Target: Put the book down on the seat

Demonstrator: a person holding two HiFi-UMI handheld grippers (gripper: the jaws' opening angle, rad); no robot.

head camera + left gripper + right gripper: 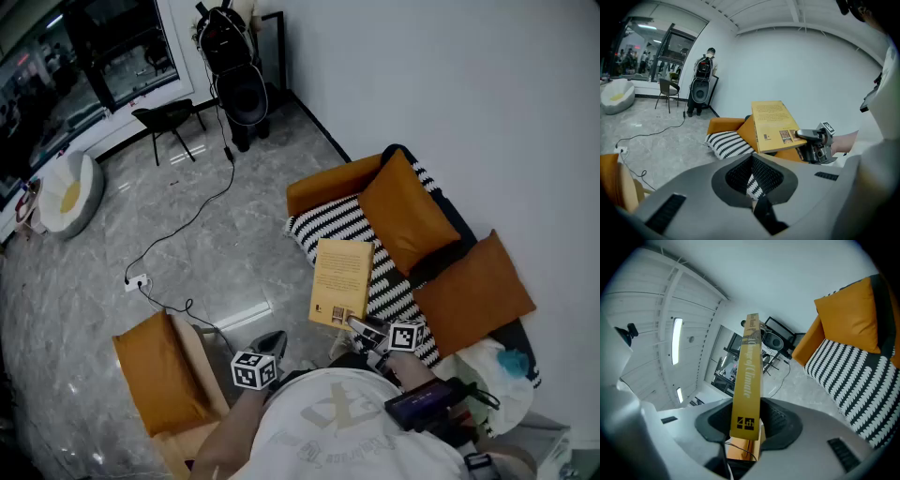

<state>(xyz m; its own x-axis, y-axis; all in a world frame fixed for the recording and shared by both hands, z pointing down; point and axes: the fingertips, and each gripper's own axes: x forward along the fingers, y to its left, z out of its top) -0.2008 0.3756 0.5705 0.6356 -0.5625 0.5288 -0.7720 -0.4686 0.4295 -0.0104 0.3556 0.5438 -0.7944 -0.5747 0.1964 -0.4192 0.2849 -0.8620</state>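
Book is held in the air above the striped seat, cover up and tilted, not yet resting on it. It is clamped at its near end by the jaws of the right gripper, with the spine seen between them in the right gripper view. Most of its length is left sticking out unsupported.

Because only one end is pinched, the book can be expected to pivot or sag in the jaws if the hand is swung quickly. A slip is likely if the grip is eased before the far end is supported. From the head view the book appears to hang over the front part of the seat, close to its edge. If it is let go there, or from this height, it may bounce on the soft padding and slide off to the floor. The covers may also fall open if the book is released while tilted.

Two orange cushions are propped along the back, so the flat room is narrowed. A book pushed too far in would be left leaning on them instead of lying down.

The jaws of the left gripper are seen together with nothing between them. It is held low and well apart from the book, so no support is given from that side.
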